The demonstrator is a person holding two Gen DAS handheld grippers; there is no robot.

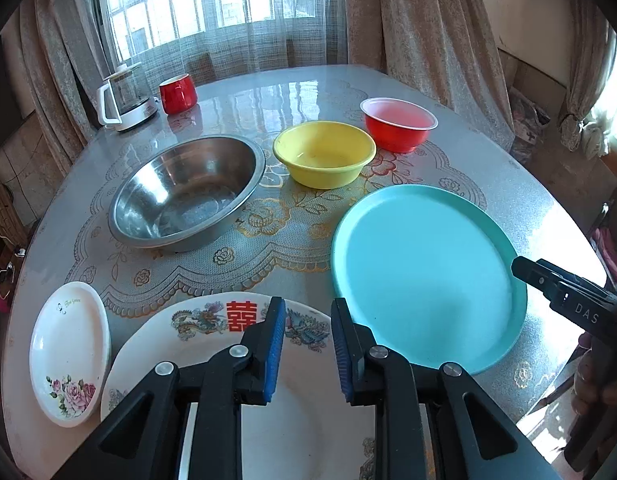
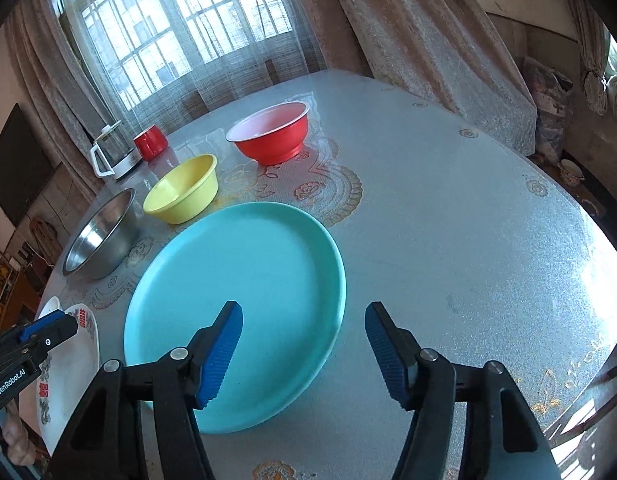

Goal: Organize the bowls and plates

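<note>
So here's my setup: my left tongs [image 1: 308, 344] are parted a bit, nothing between the blue pads, hanging over the big white dragon plate [image 1: 268, 420] at the bottom centre of the left wrist view. My right tongs [image 2: 304, 354] are spread much wider, also gripping nothing, with the left pad over the near edge of the teal plate [image 2: 236, 280] and the right pad over bare worktop [image 2: 468, 220].

In the left view, the small white floral plate [image 1: 68, 356] sits at the lower left, its edge touching or just overlapping the dragon plate, can't quite tell which. The teal plate fills the right middle of the frame, and my right tongs poke in at its right rim. Above those, across the middle of the frame: the steel bowl [image 1: 188, 192] on the left, the yellow bowl [image 1: 324, 154] just beside it, and the red bowl [image 1: 398, 124] near that, further right and up. All three sit upright and empty.

Upper left of the frame has a glass kettle [image 1: 126, 96] and a red mug [image 1: 178, 93] close together, well apart from the plates.
</note>
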